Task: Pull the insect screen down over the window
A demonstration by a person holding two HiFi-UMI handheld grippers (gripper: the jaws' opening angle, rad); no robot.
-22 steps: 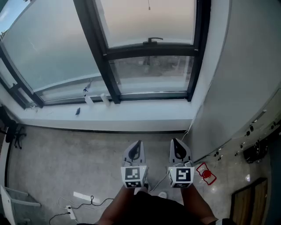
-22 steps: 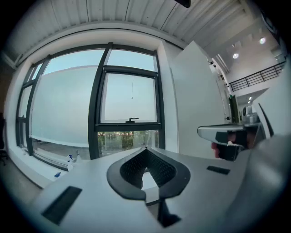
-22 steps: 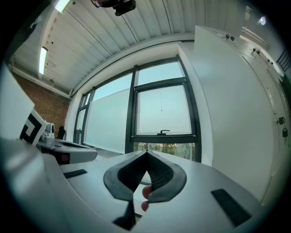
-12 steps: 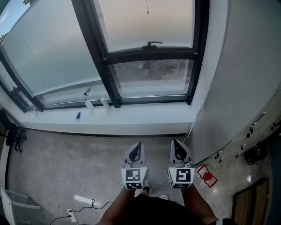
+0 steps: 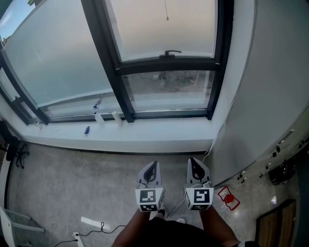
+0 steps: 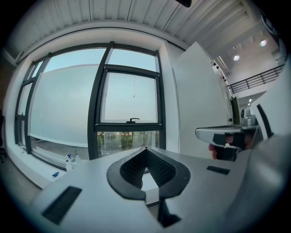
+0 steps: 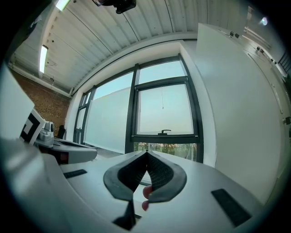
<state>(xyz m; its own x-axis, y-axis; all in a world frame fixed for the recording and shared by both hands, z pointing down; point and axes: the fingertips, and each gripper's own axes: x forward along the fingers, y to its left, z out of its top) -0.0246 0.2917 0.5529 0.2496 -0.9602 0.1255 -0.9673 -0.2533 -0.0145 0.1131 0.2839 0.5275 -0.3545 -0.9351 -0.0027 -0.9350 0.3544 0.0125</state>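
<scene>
The window (image 5: 166, 79) has a dark frame, a pale upper pane and a clear lower pane with greenery behind it. A black handle (image 5: 173, 52) sits on the crossbar between the panes. A thin pull cord (image 5: 166, 9) hangs down in front of the upper pane; it also shows as the cord (image 6: 134, 88) in the left gripper view and the cord (image 7: 162, 102) in the right gripper view. My left gripper (image 5: 151, 165) and right gripper (image 5: 193, 161) are side by side, low, well back from the sill. Both are shut with nothing between the jaws: left gripper (image 6: 145, 149), right gripper (image 7: 146, 152).
Spray bottles (image 5: 98, 117) and a small blue item (image 5: 87, 130) stand on the white sill (image 5: 145, 132). A white partition wall (image 5: 270, 96) rises close on the right. On the floor lie a power strip with cables (image 5: 89, 223) and a red object (image 5: 227, 198).
The head view has shifted a little, so the window and both grippers sit slightly lower in the picture. Both grippers stay shut and side by side.
</scene>
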